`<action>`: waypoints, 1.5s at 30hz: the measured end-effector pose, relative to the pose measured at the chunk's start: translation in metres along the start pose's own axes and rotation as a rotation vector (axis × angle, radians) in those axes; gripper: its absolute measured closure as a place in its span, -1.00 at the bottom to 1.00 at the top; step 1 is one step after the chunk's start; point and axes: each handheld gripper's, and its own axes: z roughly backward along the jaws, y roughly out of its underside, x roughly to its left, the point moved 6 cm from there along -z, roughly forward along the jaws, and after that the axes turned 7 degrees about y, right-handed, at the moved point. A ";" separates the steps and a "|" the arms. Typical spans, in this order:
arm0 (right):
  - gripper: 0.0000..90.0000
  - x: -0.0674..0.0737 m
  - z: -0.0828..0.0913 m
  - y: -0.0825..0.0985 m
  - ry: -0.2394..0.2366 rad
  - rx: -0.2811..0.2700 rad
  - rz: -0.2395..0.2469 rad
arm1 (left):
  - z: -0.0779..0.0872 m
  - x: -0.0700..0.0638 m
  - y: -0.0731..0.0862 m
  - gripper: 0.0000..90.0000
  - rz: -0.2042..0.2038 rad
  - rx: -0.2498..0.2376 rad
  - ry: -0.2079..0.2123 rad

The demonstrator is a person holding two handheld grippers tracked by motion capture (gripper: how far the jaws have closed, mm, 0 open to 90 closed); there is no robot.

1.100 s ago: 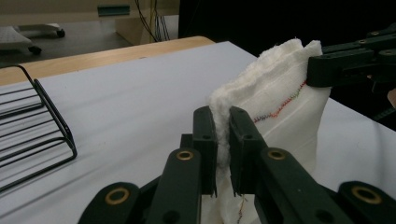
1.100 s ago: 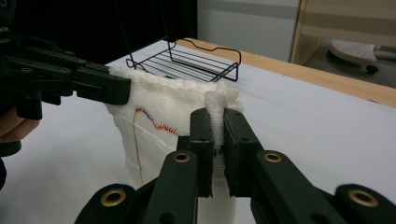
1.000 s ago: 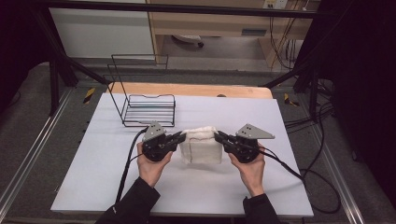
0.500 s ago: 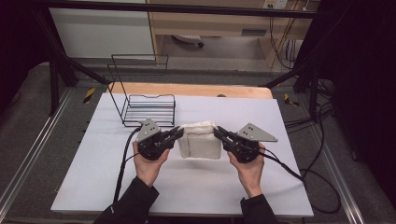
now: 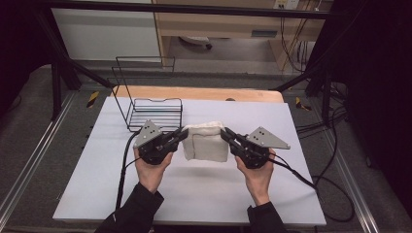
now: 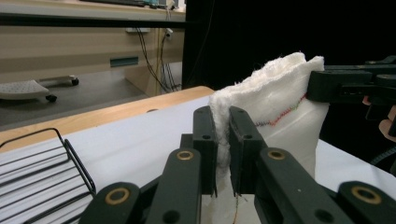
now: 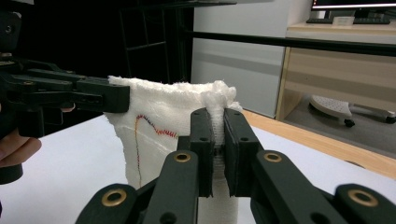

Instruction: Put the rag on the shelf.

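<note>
White towel [image 5: 206,141] pinched between both grippers; wire rack [image 5: 154,112] empty.

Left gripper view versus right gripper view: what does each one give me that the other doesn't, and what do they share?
Left gripper view alone: the wire rack at lower left and the left gripper clamped on the white towel. Right gripper view alone: the right gripper clamped on the towel's other edge. Both: the towel hanging between the grippers, its coloured stitching, the opposite gripper at its far corner, and the white table.
</note>
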 end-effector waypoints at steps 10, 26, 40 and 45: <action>0.86 0.009 -0.003 -0.015 0.000 -0.057 0.007 | 0.010 0.004 -0.013 0.84 -0.006 -0.050 -0.015; 0.86 0.025 -0.013 -0.038 -0.015 -0.119 0.018 | 0.030 0.015 -0.031 0.84 -0.020 -0.113 -0.045; 0.86 0.044 -0.033 -0.056 -0.030 -0.156 0.024 | 0.049 0.033 -0.047 0.84 -0.016 -0.155 -0.096; 0.86 0.051 -0.042 -0.062 -0.037 -0.163 0.026 | 0.057 0.041 -0.052 0.84 -0.025 -0.163 -0.118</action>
